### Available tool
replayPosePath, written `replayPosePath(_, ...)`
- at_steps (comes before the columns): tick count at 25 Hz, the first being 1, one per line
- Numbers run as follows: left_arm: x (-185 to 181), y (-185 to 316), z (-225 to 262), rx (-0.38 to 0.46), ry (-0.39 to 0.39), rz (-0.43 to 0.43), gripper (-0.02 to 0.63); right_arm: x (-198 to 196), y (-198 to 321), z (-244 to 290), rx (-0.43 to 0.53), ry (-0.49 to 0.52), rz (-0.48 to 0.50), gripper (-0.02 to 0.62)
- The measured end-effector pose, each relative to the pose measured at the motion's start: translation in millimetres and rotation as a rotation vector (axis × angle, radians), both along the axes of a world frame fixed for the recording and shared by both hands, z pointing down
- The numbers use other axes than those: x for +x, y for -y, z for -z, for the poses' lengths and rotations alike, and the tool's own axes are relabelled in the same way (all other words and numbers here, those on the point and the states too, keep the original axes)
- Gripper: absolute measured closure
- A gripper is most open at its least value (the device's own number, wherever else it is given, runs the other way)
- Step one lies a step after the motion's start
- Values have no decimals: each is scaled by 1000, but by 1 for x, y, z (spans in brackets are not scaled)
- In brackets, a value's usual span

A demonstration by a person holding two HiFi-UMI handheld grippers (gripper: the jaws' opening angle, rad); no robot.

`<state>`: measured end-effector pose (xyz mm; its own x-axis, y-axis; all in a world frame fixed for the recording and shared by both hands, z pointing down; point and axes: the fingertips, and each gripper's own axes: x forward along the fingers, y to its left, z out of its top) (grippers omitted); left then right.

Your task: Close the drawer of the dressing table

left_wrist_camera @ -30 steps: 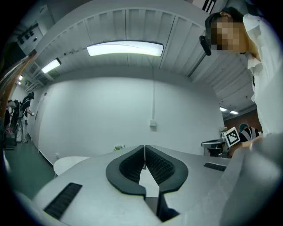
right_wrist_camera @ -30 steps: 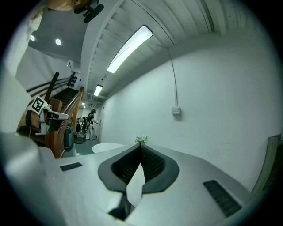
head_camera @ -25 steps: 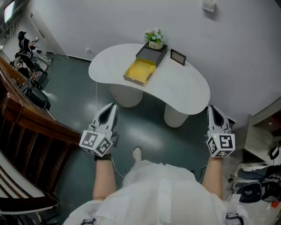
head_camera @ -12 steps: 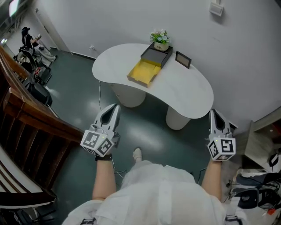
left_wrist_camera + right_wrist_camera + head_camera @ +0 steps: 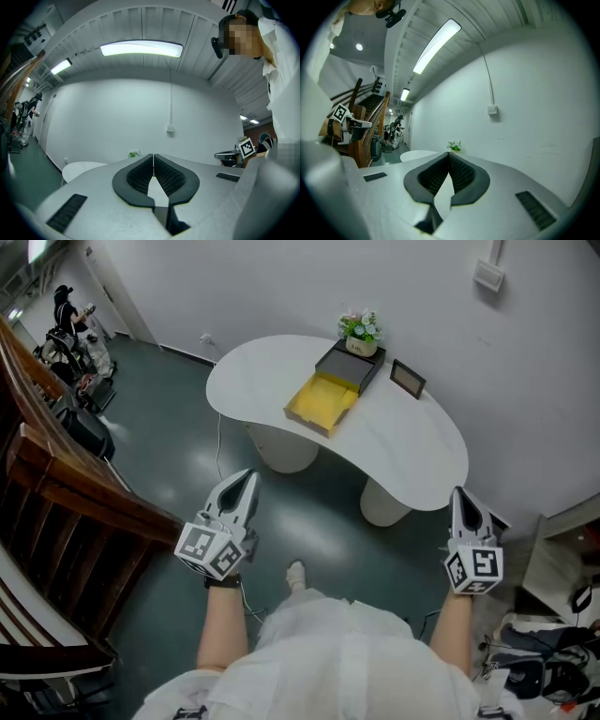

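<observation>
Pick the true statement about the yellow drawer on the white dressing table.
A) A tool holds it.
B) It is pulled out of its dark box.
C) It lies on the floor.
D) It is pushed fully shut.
B: the yellow drawer sticks out of the dark box on the white dressing table, its inside open to view.

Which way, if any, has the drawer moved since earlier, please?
No. The drawer still sticks equally far out of the black box; the camera shifted.
</observation>
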<state>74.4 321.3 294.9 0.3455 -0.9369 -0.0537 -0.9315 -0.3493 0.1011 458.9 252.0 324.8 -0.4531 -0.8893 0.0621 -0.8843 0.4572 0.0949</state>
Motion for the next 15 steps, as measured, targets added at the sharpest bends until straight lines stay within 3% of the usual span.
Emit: replayPosePath(15,-119,63,-9,-15,-11,43,588,-105,80,3,-11,-4,0,586)
